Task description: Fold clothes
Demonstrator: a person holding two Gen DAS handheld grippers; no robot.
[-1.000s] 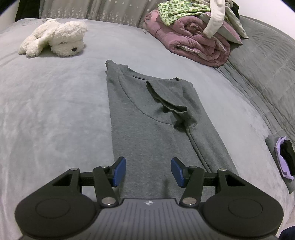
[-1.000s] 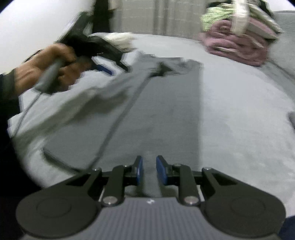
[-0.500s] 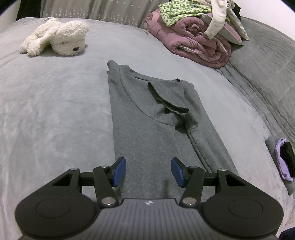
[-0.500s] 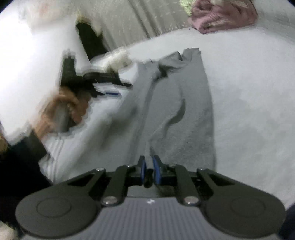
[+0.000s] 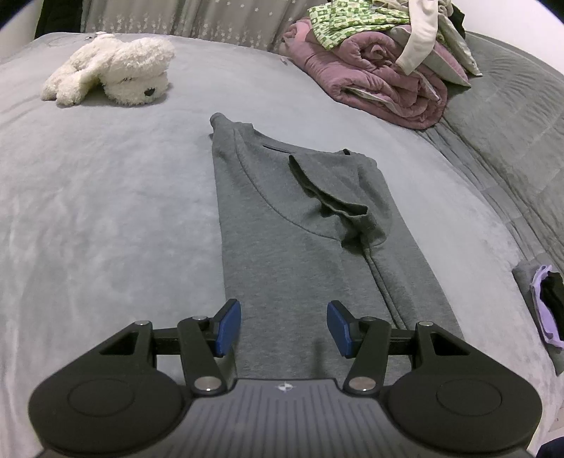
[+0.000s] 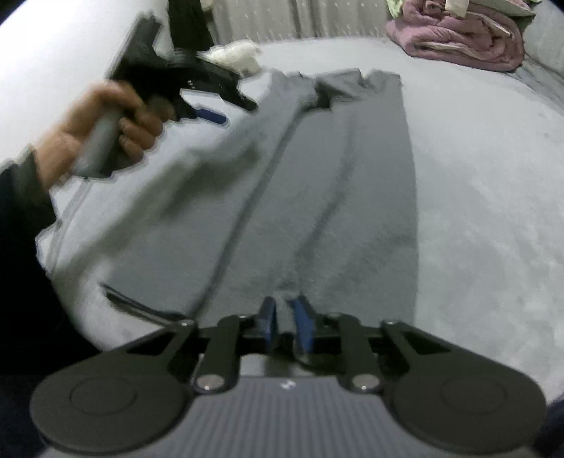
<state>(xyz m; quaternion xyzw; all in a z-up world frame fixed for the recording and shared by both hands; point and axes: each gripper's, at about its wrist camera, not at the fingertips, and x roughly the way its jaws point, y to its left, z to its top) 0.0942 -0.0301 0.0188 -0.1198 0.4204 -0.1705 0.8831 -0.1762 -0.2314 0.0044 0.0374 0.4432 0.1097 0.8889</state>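
Black hand-held gripper [image 5: 283,326], blue pads [image 5: 228,327], dark sleeve [image 6: 21,197].

Nothing readable here tbh, just a tiny white logo mark on each black gripper body [image 5: 283,387], no actual letters or numbers.

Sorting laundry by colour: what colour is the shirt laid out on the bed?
Grey shirt, clearest in the left wrist view.

my left wrist view sits low at the near hem of the grey shirt [image 5: 299,246], facing along it toward the pink blanket pile [image 5: 380,88]. my right wrist view looks up the same shirt [image 6: 335,197] from just beside, blurred, catching that pile [image 6: 458,31] too.
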